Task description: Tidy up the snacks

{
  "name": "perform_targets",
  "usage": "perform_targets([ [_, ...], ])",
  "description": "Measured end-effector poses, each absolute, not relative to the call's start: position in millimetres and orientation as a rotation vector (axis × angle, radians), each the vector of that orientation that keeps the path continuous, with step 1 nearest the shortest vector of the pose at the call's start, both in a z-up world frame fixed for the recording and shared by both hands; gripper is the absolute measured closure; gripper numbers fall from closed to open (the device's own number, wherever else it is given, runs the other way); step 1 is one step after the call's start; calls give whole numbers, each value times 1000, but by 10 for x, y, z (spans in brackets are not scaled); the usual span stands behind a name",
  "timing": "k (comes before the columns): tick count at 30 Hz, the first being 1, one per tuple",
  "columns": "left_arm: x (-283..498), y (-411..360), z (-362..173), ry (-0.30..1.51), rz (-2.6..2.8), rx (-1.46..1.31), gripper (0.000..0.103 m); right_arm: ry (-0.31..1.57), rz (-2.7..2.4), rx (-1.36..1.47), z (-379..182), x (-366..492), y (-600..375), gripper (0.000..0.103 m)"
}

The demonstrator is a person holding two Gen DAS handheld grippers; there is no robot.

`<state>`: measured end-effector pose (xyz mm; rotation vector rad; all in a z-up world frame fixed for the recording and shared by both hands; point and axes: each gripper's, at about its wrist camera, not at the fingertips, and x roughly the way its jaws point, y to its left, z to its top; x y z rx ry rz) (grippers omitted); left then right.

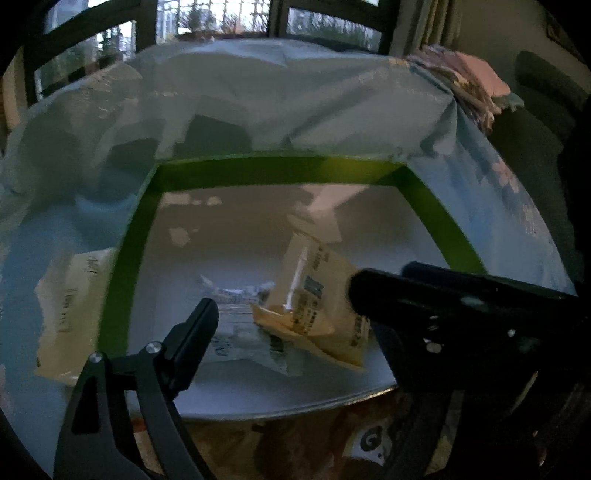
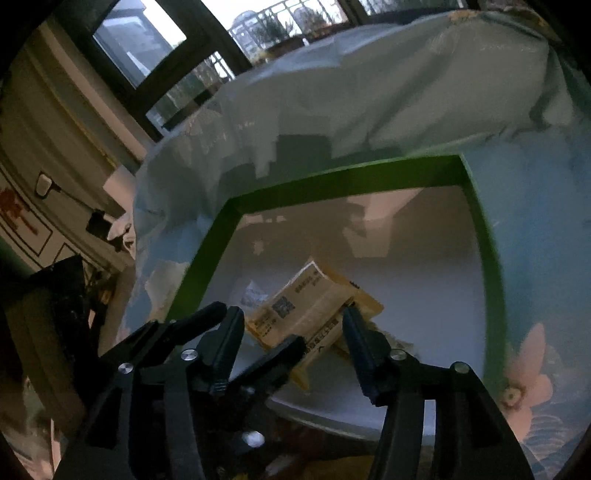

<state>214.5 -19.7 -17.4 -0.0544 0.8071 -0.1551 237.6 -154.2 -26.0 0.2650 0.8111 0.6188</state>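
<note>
Right wrist view shows both grippers, left [image 1: 280, 306] and right [image 2: 293, 325], open over the packet [image 2: 310, 306]; it may slip past the box [image 2: 343, 177] edge.

Pale blue sheet [image 1: 295, 92] fills the upper half of both views, crumpled, pink flower print [image 2: 528, 365] at lower right. Dark-framed window [image 1: 221, 22] along the top, railing and plants outside. Folded pinkish cloths [image 1: 469, 81] upper right. Wall plug [image 2: 44, 184] with cable at left, blurred.
</note>
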Motion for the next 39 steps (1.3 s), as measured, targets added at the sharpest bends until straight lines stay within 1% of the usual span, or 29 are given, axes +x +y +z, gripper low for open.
perform_targets([
  [5,1922,-162,-23,745,-106,-43,17,759,648,306,-153,2176,-1718,41],
  [9,1645,-173,75,706,-53,-14,16,726,662,335,-76,1966,-1835,35],
  [10,1585,-173,83,704,-43,-9,11,721,665,337,-60,1915,-1852,34],
  [11,1530,-179,89,706,-37,-6,4,711,670,337,-45,1841,-1888,34],
  [13,1398,-175,111,693,-21,-1,0,705,672,328,-32,1742,-1921,33],
  [18,1135,-133,146,701,2,-19,0,693,667,300,7,1467,-2031,32],
  [24,806,204,109,741,-51,-208,0,717,672,314,-69,1172,-2182,29],
  [28,620,313,-43,792,-107,-277,0,757,663,338,-236,1021,-2271,28],
  [35,333,45,-340,867,-190,-207,0,786,611,331,-583,854,-2390,28],
  [39,271,-65,-531,913,-246,-234,1,798,621,292,-722,837,-2322,28],
])
